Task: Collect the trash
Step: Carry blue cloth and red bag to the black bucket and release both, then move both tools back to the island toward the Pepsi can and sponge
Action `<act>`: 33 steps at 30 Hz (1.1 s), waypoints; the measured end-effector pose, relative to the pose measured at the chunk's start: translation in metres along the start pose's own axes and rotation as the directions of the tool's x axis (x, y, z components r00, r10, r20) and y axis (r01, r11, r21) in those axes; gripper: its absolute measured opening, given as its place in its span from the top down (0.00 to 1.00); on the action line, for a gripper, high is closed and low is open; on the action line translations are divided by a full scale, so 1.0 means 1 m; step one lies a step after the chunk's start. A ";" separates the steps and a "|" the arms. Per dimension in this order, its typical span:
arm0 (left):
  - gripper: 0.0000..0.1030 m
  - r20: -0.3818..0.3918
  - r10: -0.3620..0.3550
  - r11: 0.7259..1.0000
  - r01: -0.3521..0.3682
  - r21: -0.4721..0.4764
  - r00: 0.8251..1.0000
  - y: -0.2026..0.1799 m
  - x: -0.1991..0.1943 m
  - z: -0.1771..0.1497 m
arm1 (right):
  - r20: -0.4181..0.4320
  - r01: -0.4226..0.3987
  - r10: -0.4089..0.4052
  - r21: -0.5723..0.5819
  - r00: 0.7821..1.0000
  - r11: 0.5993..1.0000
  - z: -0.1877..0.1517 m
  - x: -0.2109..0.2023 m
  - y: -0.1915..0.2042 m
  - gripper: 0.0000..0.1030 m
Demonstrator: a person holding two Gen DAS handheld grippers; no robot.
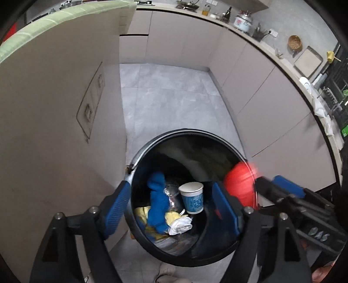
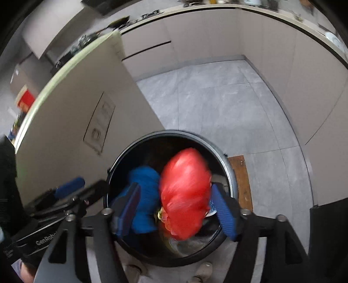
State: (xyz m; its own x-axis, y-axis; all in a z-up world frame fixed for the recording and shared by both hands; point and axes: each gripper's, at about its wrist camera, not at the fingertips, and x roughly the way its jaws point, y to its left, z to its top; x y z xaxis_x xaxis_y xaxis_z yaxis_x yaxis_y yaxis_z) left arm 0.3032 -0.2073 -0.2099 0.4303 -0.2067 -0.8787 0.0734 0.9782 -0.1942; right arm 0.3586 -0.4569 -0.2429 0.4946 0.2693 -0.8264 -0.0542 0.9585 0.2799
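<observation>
A black round trash bin (image 1: pixel 139 156) stands on the floor below both grippers. Inside it lie a blue cloth (image 1: pixel 156 202), a paper cup (image 1: pixel 192 196) with a blue pattern, clear plastic and yellow and white scraps. My left gripper (image 1: pixel 171 189) hangs open over the bin with nothing between its pads. A red plastic bag (image 2: pixel 184 193), blurred, is over the bin's mouth between the fingers of my right gripper (image 2: pixel 176 189). Those fingers stand apart and do not press the bag. In the left wrist view the red bag (image 1: pixel 239 185) shows beside the right gripper (image 1: pixel 274 185).
A beige cabinet side (image 1: pixel 54 130) rises close on the bin's left. Grey tiled floor (image 1: pixel 169 98) stretches beyond it to cabinet fronts under a counter with kitchenware (image 1: pixel 241 19). A brown board (image 2: pixel 239 180) lies right of the bin. A person's shoe (image 1: pixel 167 272) is just below it.
</observation>
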 end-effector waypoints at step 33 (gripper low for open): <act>0.24 0.249 0.023 0.999 -0.013 -0.041 0.968 0.177 -0.232 0.058 | 0.206 -0.110 0.119 -0.055 0.971 0.992 0.041 -0.133 0.248 0.29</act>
State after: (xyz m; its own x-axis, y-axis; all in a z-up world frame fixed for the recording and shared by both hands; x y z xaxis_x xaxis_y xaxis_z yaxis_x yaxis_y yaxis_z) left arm 0.2680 0.0150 -0.0149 0.6420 -0.1730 -0.7469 0.0307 0.9792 -0.2005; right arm 0.3152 -0.2589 -0.0431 0.6527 0.3561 -0.6687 -0.1556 0.9269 0.3417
